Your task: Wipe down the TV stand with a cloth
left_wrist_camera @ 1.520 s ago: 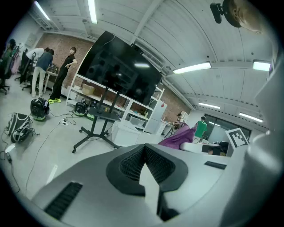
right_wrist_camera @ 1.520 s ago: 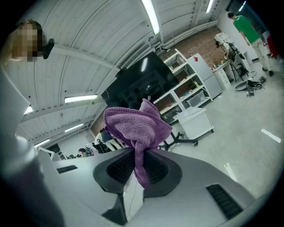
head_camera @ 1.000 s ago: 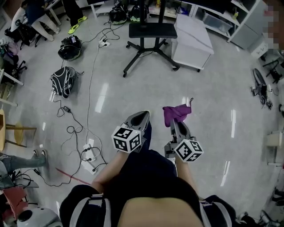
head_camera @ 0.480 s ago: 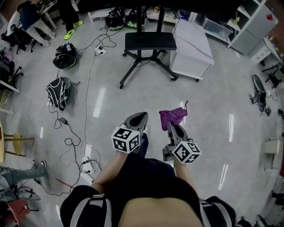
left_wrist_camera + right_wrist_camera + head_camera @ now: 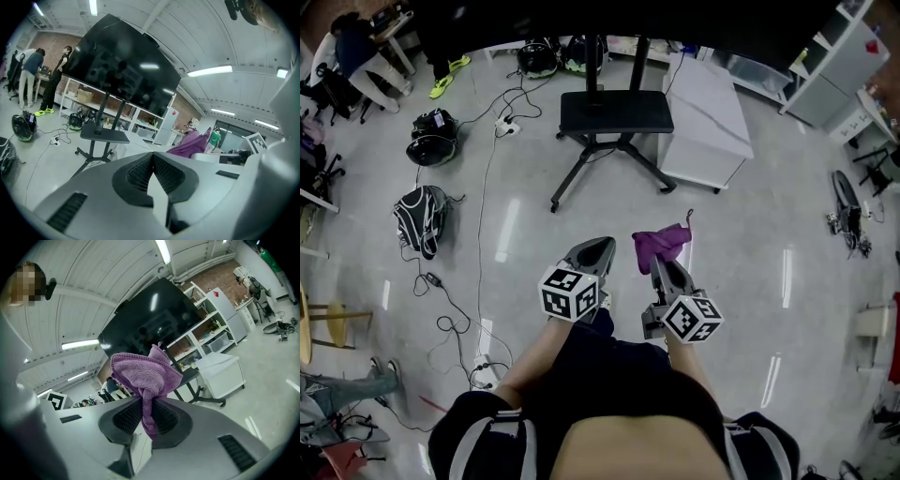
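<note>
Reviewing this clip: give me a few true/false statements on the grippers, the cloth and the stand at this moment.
1. The right gripper is shut on the cloth. True.
2. A white cabinet stands beside the TV stand. True.
3. The cloth is touching the TV stand. False: it is held in the air, apart from the TV stand, which is farther ahead on the floor.
4. The left gripper holds a second cloth. False: its jaws are together with nothing between them.
5. The cloth is green. False: it is purple.
</note>
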Motion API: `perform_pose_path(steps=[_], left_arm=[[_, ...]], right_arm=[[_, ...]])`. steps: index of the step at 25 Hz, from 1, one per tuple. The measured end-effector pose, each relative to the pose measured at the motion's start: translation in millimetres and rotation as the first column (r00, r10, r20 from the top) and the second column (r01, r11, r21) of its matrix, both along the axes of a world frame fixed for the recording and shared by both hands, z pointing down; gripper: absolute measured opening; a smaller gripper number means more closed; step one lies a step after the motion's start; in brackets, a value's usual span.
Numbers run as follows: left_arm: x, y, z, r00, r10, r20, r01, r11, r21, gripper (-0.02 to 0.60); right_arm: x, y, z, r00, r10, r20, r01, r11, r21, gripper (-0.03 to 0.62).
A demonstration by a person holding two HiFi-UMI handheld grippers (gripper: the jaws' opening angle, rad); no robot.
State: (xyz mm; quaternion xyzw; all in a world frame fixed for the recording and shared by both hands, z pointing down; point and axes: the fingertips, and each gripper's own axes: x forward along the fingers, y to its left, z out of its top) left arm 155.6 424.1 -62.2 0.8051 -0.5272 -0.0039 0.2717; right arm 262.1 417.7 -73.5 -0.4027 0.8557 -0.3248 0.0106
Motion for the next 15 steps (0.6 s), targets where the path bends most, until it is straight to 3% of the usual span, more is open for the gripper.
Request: perform_pose_path(steps=[15], left_arm=[[-14, -70, 14, 1.000, 0.013, -0.009, -0.013, 1.000, -0.015, 0.006]], right_arm=[[-29, -74, 20, 1.000, -0.021, -0.011, 0.021, 1.000, -0.013, 0.064]])
